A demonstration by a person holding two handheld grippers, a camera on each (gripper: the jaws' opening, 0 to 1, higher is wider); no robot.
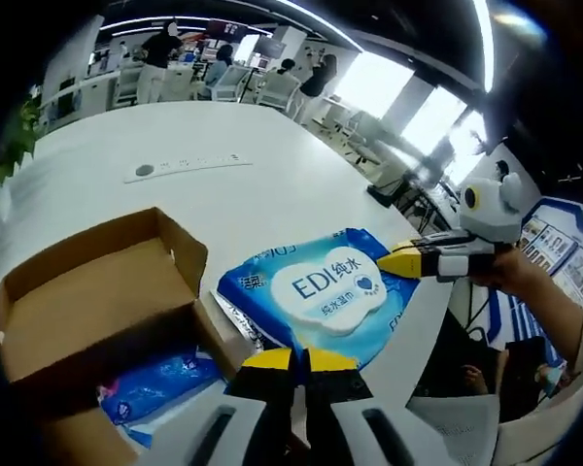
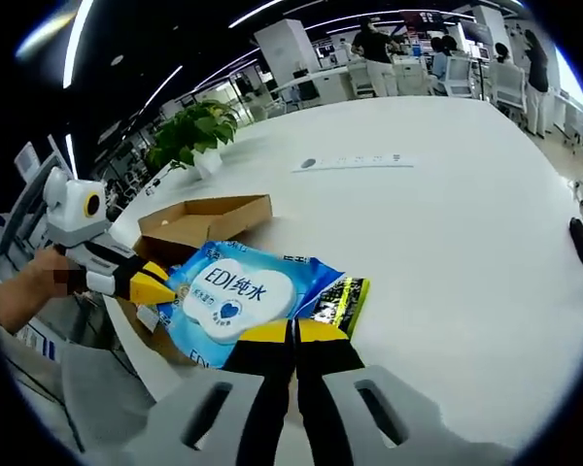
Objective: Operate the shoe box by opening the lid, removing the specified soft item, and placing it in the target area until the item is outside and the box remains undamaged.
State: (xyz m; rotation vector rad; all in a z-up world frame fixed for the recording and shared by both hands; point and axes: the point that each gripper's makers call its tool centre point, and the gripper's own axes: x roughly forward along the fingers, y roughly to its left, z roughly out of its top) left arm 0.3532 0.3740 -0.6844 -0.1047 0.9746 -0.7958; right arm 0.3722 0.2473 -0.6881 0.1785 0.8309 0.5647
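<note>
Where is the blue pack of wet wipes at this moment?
The blue wipes pack lies on the white table, outside and beside the open cardboard box, pinched at opposite edges by the left gripper and right gripper.

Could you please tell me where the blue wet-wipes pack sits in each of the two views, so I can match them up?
Left gripper view: the wet-wipes pack lies just right of centre, above this view's own tongs, right of the open cardboard box.
Right gripper view: the pack lies left of centre, in front of the box.
Shared landmark: the grey power strip set into the white table.
</note>
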